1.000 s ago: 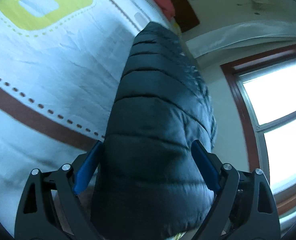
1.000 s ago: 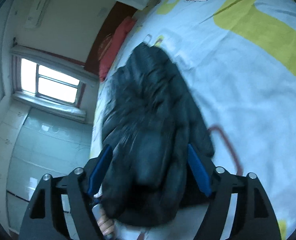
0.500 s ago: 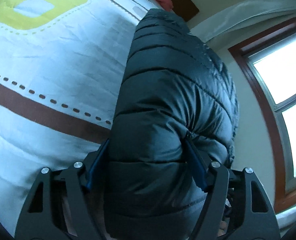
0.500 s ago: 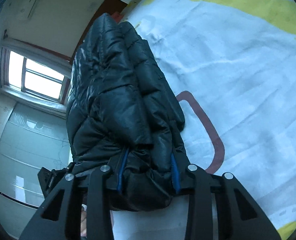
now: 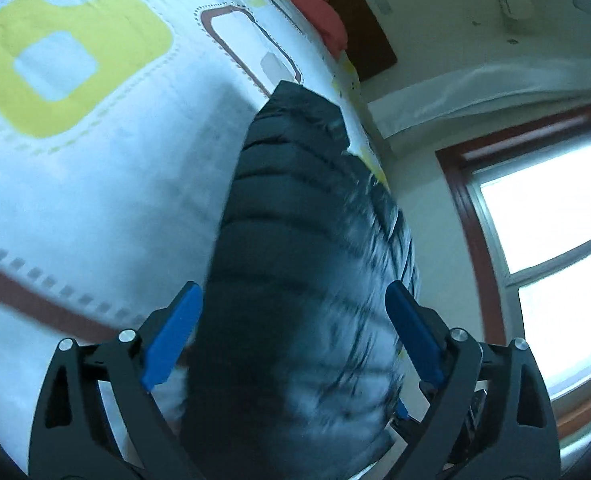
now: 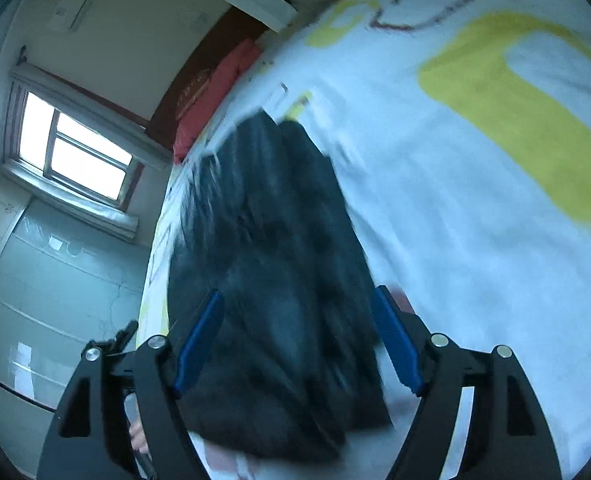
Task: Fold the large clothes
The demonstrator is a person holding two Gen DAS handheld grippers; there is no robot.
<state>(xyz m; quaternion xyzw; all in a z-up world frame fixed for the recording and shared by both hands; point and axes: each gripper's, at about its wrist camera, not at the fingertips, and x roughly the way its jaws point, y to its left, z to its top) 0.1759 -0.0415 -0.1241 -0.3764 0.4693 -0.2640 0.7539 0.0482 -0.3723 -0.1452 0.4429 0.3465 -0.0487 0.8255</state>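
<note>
One bed (image 5: 95, 200), covered by a white sheet with yellow and brown shapes, fills most of both views. One dark quilted jacket (image 5: 295, 280) lies bunched on it near the bed's edge, running away from both cameras; it is blurred. One red pillow (image 6: 219, 92) sits at the far end against a dark headboard. One window (image 5: 555, 240) is beside the bed. Two grippers: the left gripper (image 5: 295, 312) and right gripper (image 6: 295, 320) are both spreading, jacket between the blue pads, which stand clear of the fabric.
</note>
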